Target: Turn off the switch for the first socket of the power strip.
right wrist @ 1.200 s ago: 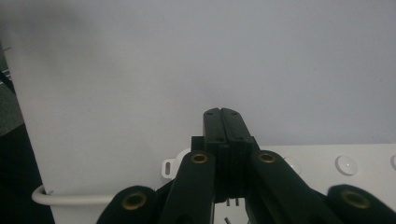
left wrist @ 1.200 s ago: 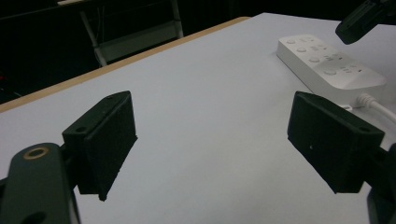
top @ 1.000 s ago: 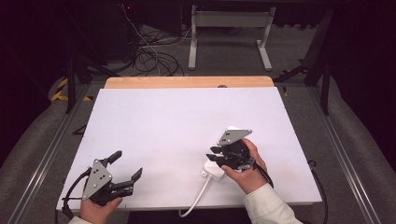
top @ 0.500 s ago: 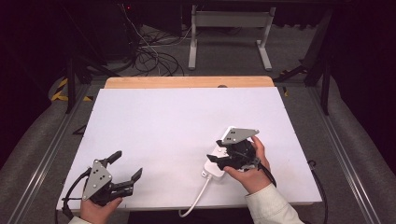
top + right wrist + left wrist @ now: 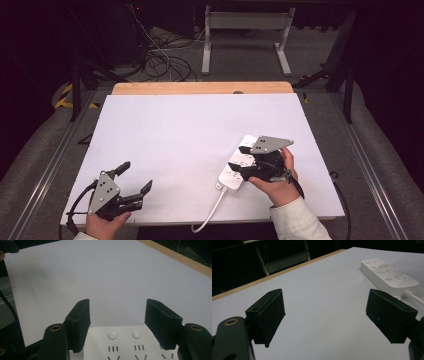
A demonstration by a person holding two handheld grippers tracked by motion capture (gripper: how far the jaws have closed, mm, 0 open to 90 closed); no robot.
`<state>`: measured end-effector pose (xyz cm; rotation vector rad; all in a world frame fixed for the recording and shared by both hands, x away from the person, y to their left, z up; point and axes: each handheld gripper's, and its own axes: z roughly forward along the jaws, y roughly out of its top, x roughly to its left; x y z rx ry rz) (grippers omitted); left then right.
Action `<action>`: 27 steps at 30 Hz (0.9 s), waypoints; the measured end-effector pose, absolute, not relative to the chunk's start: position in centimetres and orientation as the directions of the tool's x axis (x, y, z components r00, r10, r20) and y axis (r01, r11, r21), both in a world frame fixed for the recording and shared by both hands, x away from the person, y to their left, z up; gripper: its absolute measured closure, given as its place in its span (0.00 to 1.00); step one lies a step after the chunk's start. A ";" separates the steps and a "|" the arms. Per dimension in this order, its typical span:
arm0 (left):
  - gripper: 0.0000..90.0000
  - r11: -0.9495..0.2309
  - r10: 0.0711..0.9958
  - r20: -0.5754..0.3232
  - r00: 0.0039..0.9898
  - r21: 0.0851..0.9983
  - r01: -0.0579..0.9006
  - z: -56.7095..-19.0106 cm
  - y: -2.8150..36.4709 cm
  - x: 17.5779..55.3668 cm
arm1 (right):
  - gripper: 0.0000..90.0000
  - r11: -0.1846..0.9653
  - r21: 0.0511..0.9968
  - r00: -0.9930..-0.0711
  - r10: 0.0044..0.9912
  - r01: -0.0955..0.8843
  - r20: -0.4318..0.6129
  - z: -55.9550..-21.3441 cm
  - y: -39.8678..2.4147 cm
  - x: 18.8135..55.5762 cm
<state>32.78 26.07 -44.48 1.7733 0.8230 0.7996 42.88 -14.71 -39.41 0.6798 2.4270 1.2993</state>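
Power strip (image 5: 239, 162), white smooth plastic, oblong, is laid on the matte white surface (image 5: 175, 135) toward its right. Right claw (image 5: 117, 322), just opened, is spread above it, unpressed. Left claw (image 5: 136, 186) is spread, empty. Dark room.

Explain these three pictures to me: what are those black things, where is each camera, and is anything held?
A person holds hand tongs, one in each hand. The high view looks down on the white table. The other two cameras ride on the tongs and look along their black jaws. The left tongs stand open over bare table. A white power strip with its cord lies at the right. The right tongs have just been opening; their jaws straddle the strip's end without pressing it. Nothing is held.
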 end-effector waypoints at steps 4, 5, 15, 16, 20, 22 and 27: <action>0.17 -0.287 0.820 0.148 0.554 0.942 0.173 -44.5 26.1 32.8 | 0.40 0.477 0.843 -0.843 0.536 0.249 -0.054 -39.4 -15.4 42.6; 0.17 -0.287 0.820 0.149 0.553 0.942 0.172 -44.5 26.1 32.8 | 0.39 0.477 0.843 -0.842 0.537 0.247 -0.057 -39.5 -15.7 42.5; 0.17 -0.285 0.821 0.147 0.552 0.943 0.172 -44.5 26.1 32.8 | 0.30 0.408 0.872 -0.830 0.558 0.270 -0.004 -40.3 -18.5 41.5; 0.17 -0.285 0.820 0.146 0.553 0.943 0.173 -44.5 26.1 32.8 | 0.29 0.406 0.873 -0.829 0.559 0.271 -0.002 -40.4 -18.8 41.4; 0.17 -0.286 0.820 0.147 0.554 0.942 0.174 -44.5 26.1 32.8 | 0.27 0.384 0.880 -0.824 0.566 0.280 0.015 -40.9 -20.1 41.0; 0.17 -0.286 0.819 0.146 0.554 0.942 0.174 -44.5 26.0 32.8 | 0.26 0.369 0.886 -0.822 0.570 0.279 0.021 -41.3 -20.6 40.9; 0.17 -0.285 0.817 0.143 0.559 0.942 0.176 -44.5 26.0 32.7 | 0.24 0.338 0.898 -0.821 0.569 0.280 0.042 -42.6 -21.9 40.9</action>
